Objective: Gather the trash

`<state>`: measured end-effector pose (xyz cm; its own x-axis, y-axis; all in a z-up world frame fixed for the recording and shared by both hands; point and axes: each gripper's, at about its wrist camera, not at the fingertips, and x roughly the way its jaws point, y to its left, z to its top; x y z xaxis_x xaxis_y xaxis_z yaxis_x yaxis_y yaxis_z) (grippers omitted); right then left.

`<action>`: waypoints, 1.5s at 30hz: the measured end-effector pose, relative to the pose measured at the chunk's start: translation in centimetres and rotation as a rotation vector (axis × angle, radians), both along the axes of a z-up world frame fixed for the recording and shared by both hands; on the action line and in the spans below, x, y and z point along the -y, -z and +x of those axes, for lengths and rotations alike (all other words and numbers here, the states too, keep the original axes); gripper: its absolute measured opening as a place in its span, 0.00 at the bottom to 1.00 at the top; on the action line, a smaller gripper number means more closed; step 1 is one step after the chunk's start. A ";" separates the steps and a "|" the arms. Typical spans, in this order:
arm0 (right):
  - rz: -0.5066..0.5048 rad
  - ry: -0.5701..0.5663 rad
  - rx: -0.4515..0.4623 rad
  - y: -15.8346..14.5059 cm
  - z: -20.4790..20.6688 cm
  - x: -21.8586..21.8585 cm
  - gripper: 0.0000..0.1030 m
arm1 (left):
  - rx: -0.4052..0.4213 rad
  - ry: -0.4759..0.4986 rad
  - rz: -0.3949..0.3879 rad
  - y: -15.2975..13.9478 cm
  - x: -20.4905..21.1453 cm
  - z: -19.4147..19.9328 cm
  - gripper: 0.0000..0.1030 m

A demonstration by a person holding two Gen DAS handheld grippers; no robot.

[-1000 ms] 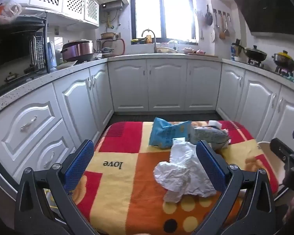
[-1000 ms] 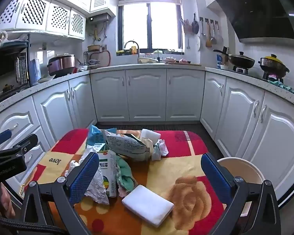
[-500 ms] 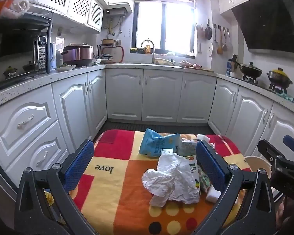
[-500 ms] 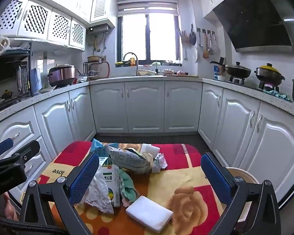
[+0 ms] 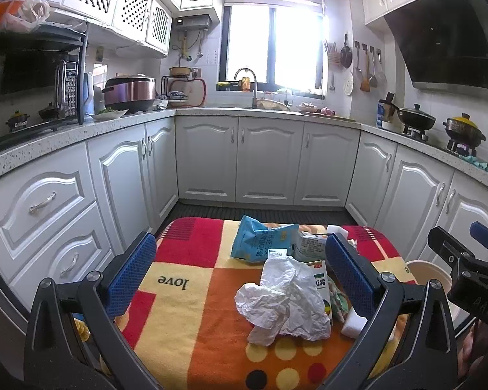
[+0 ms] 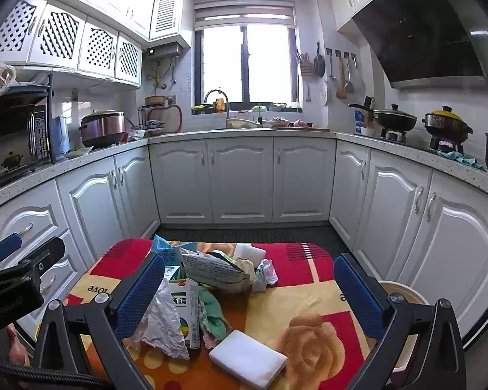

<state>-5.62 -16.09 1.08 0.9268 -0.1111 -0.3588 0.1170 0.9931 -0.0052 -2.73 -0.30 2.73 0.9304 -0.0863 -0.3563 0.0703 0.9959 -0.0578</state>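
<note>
Over the last second you have tipped both cameras up and drawn back a little: more wall, window and ceiling show now, and the trash pile sits lower and smaller in both views than it did a second ago. That reads as a lift away from the pile, not a reach into it, so no piece has been collected yet and you will need to come back down before any grasp. Your left tool hangs wide open and empty above the near edge of the counter, which is covered by a red, orange and yellow blanket. Your right tool is just as wide open, gripping nothing. The trash lies in one loose heap near the middle of the blanket: a crumpled white paper lies nearest your left tool, overlapping a green and white carton lying flat beside it. Behind them sit a blue packet and a torn grey-printed bag with its mouth gaping. A white sponge lies apart on the near side, square and clean-edged, and a second white block rests at the far side of the heap. A pale bin stands on the floor just beside the counter's right edge, likely where the trash goes. The paper looks light and springy, so I judge it the easiest first pick.
</note>
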 end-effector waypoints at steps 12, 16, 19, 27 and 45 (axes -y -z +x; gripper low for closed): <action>0.004 0.003 0.000 0.2 0.1 0.2 1.00 | 0.001 -0.012 -0.009 -0.1 -0.2 0.2 1.00; 0.003 0.001 0.000 0.4 0.0 0.3 1.00 | 0.004 -0.010 -0.006 -0.1 -0.3 0.0 1.00; 0.003 0.001 0.000 0.1 0.1 0.3 1.00 | 0.008 -0.011 0.003 0.0 -0.3 0.1 1.00; 0.002 0.006 -0.002 0.3 0.2 0.5 1.00 | -0.001 -0.028 0.023 0.5 -0.3 0.4 1.00; 0.003 0.011 -0.012 0.2 0.0 0.5 1.00 | 0.008 -0.040 0.026 0.8 0.4 -0.1 1.00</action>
<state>-5.58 -16.63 0.85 0.9211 -0.1200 -0.3703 0.1277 0.9918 -0.0039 -2.82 -0.67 1.98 0.9358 -0.0396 -0.3504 0.0303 0.9990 -0.0318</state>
